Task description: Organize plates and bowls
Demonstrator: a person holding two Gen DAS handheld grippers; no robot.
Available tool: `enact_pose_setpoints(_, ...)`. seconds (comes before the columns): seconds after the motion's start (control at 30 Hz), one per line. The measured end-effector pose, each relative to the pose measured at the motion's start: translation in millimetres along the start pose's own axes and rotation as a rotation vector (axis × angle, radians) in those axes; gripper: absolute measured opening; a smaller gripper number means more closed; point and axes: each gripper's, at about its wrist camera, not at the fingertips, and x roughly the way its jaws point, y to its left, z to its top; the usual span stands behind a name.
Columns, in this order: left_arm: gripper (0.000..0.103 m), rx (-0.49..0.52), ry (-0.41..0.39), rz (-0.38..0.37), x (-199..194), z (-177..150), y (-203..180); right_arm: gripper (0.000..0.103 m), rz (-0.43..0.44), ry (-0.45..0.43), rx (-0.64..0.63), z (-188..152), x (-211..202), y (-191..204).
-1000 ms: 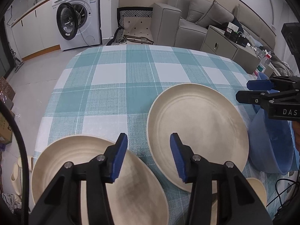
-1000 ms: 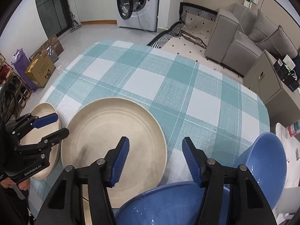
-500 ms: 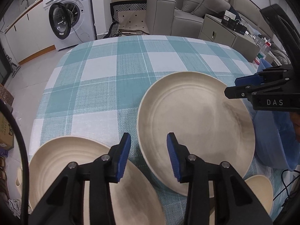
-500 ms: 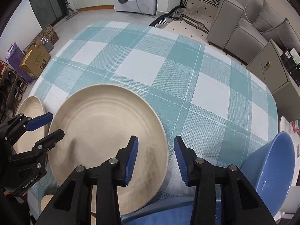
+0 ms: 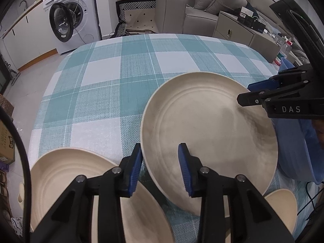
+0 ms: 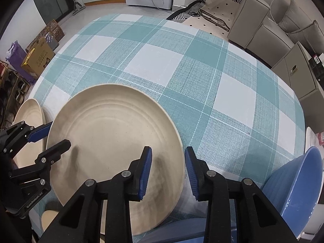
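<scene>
Plate (image 5: 208, 133) lies on the table (image 5: 131, 77), its opposite rims between my left tongs (image 5: 160, 170) and right tongs (image 6: 168, 171), both closing, not yet pinching; I'd squeeze evenly, then lift level

left wrist: looks steeply down, close over table (image 5: 121, 93) | right wrist: likewise, steeper | shared: cream plate (image 5: 206, 133) (image 6: 113, 141)

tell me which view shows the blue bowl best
The right wrist view: the blue bowl shows its rim, outer wall and part of the inside at lower right. In the left wrist view the bowl is at the right edge, partly hidden behind the right claw.
</scene>
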Motion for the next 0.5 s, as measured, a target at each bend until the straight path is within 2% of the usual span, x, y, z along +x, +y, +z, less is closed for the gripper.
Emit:
enact_pose_setpoints(0.33,0.034,-0.054,-0.014,0.03,5.5,9.9,11.7,0.035,0.004,-0.014,0.005,13.4,3.2,4.7)
enact_pose_setpoints(0.5,0.034,-0.059,-0.005,0.016,8.7,9.2,13.9,0.035,-0.008,-0.003,-0.01,15.6,4.7,7.4)
